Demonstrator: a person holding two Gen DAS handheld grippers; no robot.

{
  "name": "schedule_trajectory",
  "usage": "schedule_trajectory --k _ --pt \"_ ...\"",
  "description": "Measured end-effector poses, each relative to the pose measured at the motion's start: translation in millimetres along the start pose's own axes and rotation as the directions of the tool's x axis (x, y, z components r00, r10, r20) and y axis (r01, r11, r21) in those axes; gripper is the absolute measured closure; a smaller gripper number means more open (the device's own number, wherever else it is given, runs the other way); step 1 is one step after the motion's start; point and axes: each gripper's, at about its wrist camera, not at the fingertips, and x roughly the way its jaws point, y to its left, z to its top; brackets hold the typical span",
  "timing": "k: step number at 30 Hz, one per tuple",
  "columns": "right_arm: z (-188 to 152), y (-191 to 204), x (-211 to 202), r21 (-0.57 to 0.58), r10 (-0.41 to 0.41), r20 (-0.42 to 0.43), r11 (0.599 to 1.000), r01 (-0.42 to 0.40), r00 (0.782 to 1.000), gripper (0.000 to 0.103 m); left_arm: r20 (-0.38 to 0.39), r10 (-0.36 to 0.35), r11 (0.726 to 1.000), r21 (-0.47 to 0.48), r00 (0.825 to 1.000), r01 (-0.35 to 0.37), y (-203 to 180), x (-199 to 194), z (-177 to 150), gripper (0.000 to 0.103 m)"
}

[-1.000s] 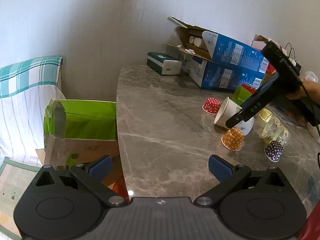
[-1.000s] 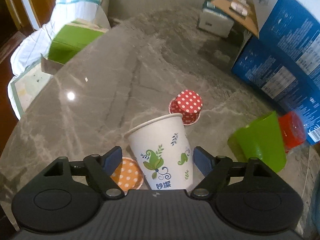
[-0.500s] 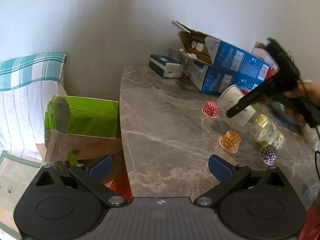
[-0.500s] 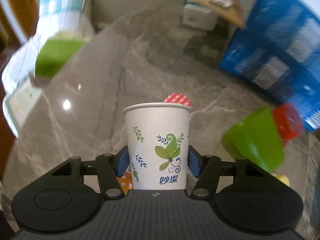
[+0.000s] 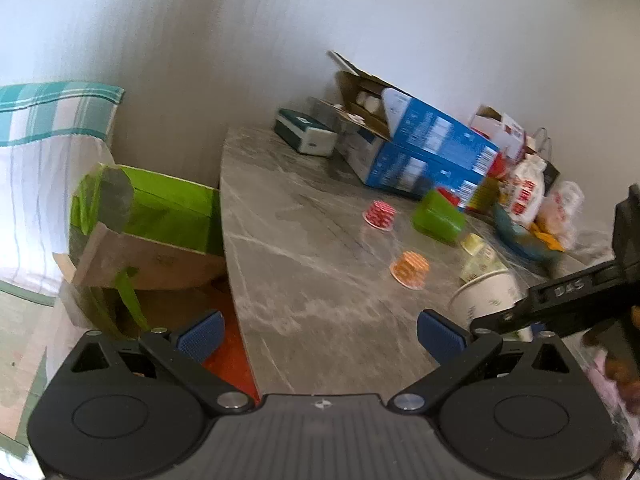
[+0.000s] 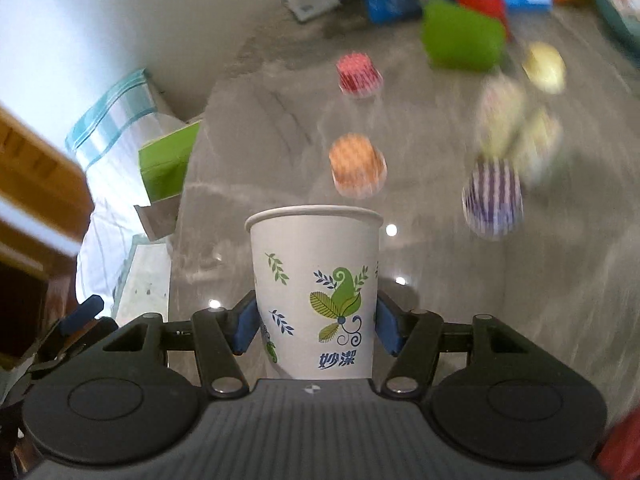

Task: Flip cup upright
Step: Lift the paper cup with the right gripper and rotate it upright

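A white paper cup [image 6: 316, 292] with green leaf print is clamped between the blue pads of my right gripper [image 6: 316, 326], which is shut on its lower half. Its open rim points away from the camera. In the left wrist view the same cup [image 5: 486, 300] shows at the right, mouth up, over the marble table [image 5: 304, 280], with the right gripper's black finger across it. My left gripper [image 5: 320, 332] is open and empty over the table's near left edge.
Small cupcake liners lie on the table: red [image 5: 379, 215], orange [image 5: 409, 268] and purple striped [image 6: 493, 200]. A green cup [image 5: 438, 216] lies on its side. Blue boxes [image 5: 420, 152] and bags line the back. A green paper bag [image 5: 140, 220] stands off the table's left edge.
My right gripper closed on the cup, lifted it, and carried it toward the near right of the table, turning it so its mouth now faces up. The left gripper stayed open.
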Motion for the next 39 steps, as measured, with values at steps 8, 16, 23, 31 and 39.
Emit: schedule_trajectory --k 8,16,23,31,39 --pt "-21 -1 12 0.160 -0.021 0.061 0.987 0.011 0.998 0.042 -0.161 -0.007 0.999 0.038 0.987 0.013 0 2 -19 0.000" --pt "-28 -9 26 0.178 -0.101 0.061 0.980 0.089 0.993 0.041 -0.144 -0.047 0.999 -0.026 0.988 0.044 10 -11 -25 0.000" --pt "-31 -7 26 0.151 -0.133 0.058 0.981 0.123 0.989 0.039 -0.148 -0.017 1.000 -0.018 0.989 0.014 10 -8 -25 0.000" --pt "-32 -7 11 0.130 -0.123 0.084 0.985 0.112 0.989 0.027 -0.166 -0.050 0.999 -0.024 0.985 0.047 2 0 -26 0.000" --pt "-44 -24 -21 0.155 -0.045 0.166 0.988 0.019 0.985 0.027 -0.219 -0.088 0.996 -0.033 0.972 0.083 -22 17 -15 0.000"
